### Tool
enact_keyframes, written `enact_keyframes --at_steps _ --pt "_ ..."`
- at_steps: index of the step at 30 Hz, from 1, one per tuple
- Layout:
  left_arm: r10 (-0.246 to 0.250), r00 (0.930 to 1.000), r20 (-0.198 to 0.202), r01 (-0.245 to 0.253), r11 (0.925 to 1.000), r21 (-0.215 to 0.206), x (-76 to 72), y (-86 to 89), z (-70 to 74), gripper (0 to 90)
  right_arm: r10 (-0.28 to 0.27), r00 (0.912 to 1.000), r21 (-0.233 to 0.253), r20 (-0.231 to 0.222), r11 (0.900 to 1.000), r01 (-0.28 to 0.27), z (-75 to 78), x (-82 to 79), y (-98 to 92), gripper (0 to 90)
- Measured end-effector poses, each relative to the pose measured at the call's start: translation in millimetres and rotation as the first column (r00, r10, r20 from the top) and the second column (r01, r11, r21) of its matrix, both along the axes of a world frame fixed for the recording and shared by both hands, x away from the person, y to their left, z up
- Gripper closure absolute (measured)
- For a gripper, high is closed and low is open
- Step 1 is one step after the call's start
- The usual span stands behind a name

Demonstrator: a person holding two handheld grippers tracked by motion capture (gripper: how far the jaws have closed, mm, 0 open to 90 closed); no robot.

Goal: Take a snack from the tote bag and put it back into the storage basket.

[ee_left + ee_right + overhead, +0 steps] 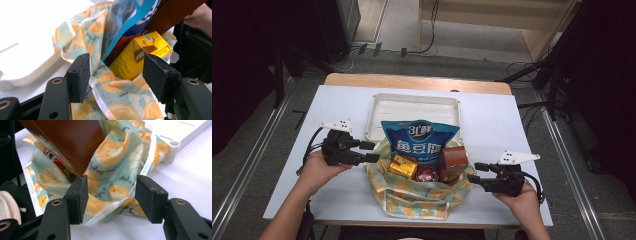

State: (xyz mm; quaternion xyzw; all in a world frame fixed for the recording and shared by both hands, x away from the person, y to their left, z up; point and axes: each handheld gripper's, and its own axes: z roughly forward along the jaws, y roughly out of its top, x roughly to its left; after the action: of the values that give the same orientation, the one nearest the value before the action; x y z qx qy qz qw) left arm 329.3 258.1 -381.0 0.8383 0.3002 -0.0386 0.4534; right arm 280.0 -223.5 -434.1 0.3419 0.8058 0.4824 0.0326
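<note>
Both grippers are working at the mouth of the fruit-print cloth bag (412, 192), which is lying slumped on the white table (492, 120) between them, just in front of the empty white tray (412, 102). The left gripper (373, 151) is standing with its jaws spread apart, and in the left gripper view the bag's hemmed edge (96, 85) is running up through the gap between them, with the yellow drink carton (140, 58) sitting just beyond the jaws inside the bag. The right gripper (478, 172) is likewise standing wide, gripping nothing; in the right gripper view a fold of the bag's rim (112, 202) is lying between its jaws, and the brown box (65, 142) is leaning over just ahead of its left jaw. Placed this way, on opposite sides of the opening, the two seem to be lining up to pinch the cloth and pull the mouth open, or hold it steady, so the contents can come out toward the tray. The blue snack bag (419, 142) is sticking up from the opening, hiding much of the interior. A round red item (427, 174) is showing between carton and box, too small to identify, and the box's lower end is buried in the cloth.
</note>
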Motion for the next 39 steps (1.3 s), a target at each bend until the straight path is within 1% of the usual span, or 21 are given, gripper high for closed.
enact_keyframes --at_steps 2,4,9,12,15,16,18,20,22,26,29,30,31,34,36,37,39 --pt "-0.009 0.9999 0.012 0.009 1.0 -0.003 1.3 -2.0 6.0 39.5 -0.002 0.9999 0.003 0.01 1.0 0.002 0.3 1.2 -0.5 43.8" --pt "-0.014 0.9997 0.02 0.014 0.9999 -0.004 3.2 -4.3 10.7 39.5 -0.001 1.0 0.011 0.005 1.0 0.001 1.4 1.3 -0.8 42.1" --pt "-0.027 0.999 0.036 0.027 0.9996 0.009 8.8 -11.5 20.7 39.3 0.002 0.9999 0.017 0.017 1.0 -0.002 5.6 0.7 -0.5 38.6" --pt "-0.04 0.9982 0.044 0.04 0.9992 0.008 10.8 -16.3 26.2 39.3 -0.006 0.9994 0.009 0.033 1.0 0.006 9.2 0.7 -1.6 38.0" --pt "-0.049 0.9977 0.046 0.049 0.9988 0.005 12.3 -20.9 31.3 39.3 -0.013 0.9992 0.018 0.038 1.0 0.013 11.2 0.4 -3.4 38.0" --pt "-0.055 0.9972 0.05 0.055 0.9984 0.012 12.6 -22.4 33.4 39.3 -0.014 0.9992 0.019 0.038 1.0 0.014 11.6 0.4 -3.9 38.0" --pt "-0.061 0.996 0.065 0.059 0.998 0.021 12.8 -25.9 37.5 39.5 -0.016 0.9991 0.025 0.04 1.0 0.015 12.1 0.8 -5.2 37.9" --pt "-0.065 0.9946 0.082 0.063 0.9978 0.018 12.5 -28.7 42.6 40.2 -0.008 0.9991 0.028 0.041 1.0 0.006 12.7 1.1 -6.0 37.6" --pt "-0.074 0.9924 0.098 0.072 0.9972 0.02 13.1 -31.5 48.4 41.0 -0.01 0.9985 0.033 0.054 0.999 0.008 14.4 2.2 -7.5 37.5" --pt "-0.082 0.9904 0.111 0.079 0.9963 0.032 15.8 -38.2 60.3 41.7 -0.034 0.9977 0.032 0.059 0.999 0.032 18.7 6.4 -10.2 37.5" --pt "-0.091 0.9887 0.119 0.088 0.9957 0.029 18.8 -43.9 68.6 42.6 -0.053 0.9971 0.021 0.054 0.998 0.052 19.5 11.1 -9.2 37.5" --pt "-0.099 0.9879 0.119 0.096 0.9949 0.031 20.4 -45.9 71.2 42.8 -0.06 0.997 0.021 0.048 0.998 0.059 19.5 12.5 -8.4 37.5" --pt "-0.105 0.9873 0.119 0.102 0.9943 0.03 22.2 -48.4 73.8 43.0 -0.063 0.9967 0.016 0.051 0.998 0.062 19.5 14.7 -7.7 37.5" --pt "-0.133 0.9839 0.119 0.128 0.9907 0.045 26.6 -57.5 81.4 44.1 -0.071 0.9966 0.009 0.041 0.997 0.07 20.4 21.0 -5.5 37.5" --pt "-0.15 0.9817 0.116 0.145 0.9881 0.05 29.5 -62.9 84.3 45.4 -0.082 0.9959 0.005 0.037 0.997 0.082 22.0 26.2 -3.6 37.5" --pt "-0.16 0.9802 0.117 0.155 0.9868 0.045 30.8 -65.0 84.8 46.1 -0.089 0.9953 0.006 0.038 0.996 0.089 22.6 27.9 -2.5 37.5" --pt "-0.164 0.9796 0.116 0.161 0.9863 0.037 33.2 -68.3 84.7 47.5 -0.094 0.9947 0.006 0.041 0.996 0.094 25.8 31.5 0.3 37.6"
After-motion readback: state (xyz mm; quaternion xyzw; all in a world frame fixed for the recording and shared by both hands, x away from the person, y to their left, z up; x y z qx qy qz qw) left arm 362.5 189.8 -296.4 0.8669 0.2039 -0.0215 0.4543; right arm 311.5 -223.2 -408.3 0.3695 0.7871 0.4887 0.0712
